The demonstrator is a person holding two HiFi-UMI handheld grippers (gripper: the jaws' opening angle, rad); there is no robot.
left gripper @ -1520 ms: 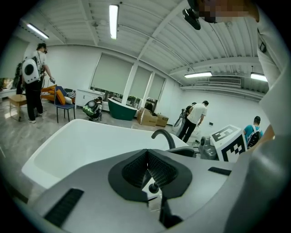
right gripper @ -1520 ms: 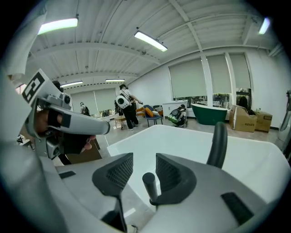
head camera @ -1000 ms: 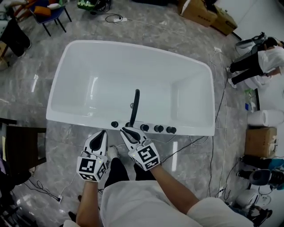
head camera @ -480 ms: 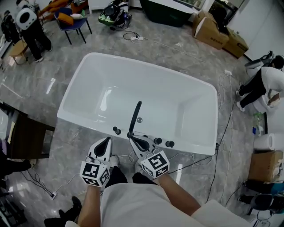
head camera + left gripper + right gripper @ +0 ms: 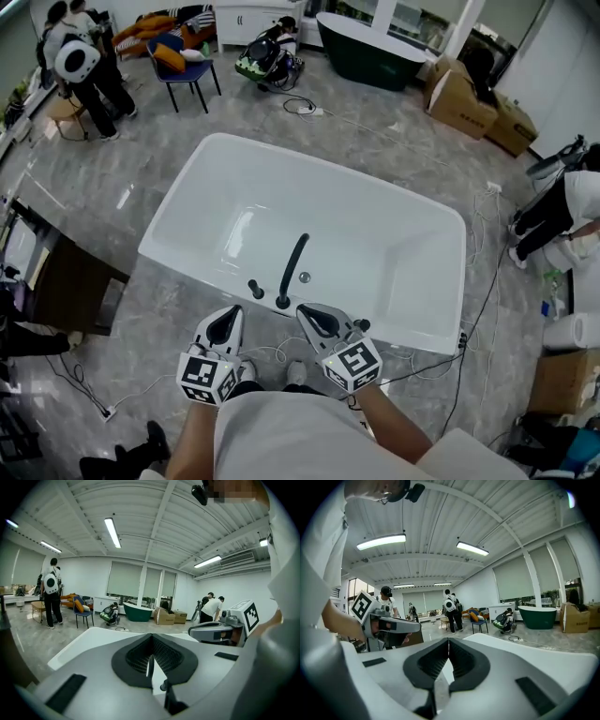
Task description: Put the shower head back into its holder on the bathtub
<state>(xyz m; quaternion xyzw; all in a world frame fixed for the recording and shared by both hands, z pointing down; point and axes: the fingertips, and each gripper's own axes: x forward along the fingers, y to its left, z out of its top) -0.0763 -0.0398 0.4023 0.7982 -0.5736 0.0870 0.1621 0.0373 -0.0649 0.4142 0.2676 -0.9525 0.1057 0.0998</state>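
Looking down from above, the white bathtub [image 5: 309,167] sits on the grey floor. The black shower head [image 5: 294,262] stands up from its holder on the near rim and leans out over the basin, with a dark knob [image 5: 255,289] just beside its foot. The left hand-held gripper [image 5: 228,319] and the right hand-held gripper [image 5: 315,319] hang side by side just short of that rim — neither touches the shower head. A blue chair [image 5: 183,61] and cardboard boxes [image 5: 473,103] stand well behind the tub.

In the left gripper view, its jaws are pressed together with nothing between them. The right hand-held gripper shows off to the right, and a dark green tub [image 5: 137,612] sits by the far windows.

In the right gripper view, those jaws also meet tip to tip — empty. The left hand-held gripper shows at the left, and people [image 5: 452,611] stand farther back.
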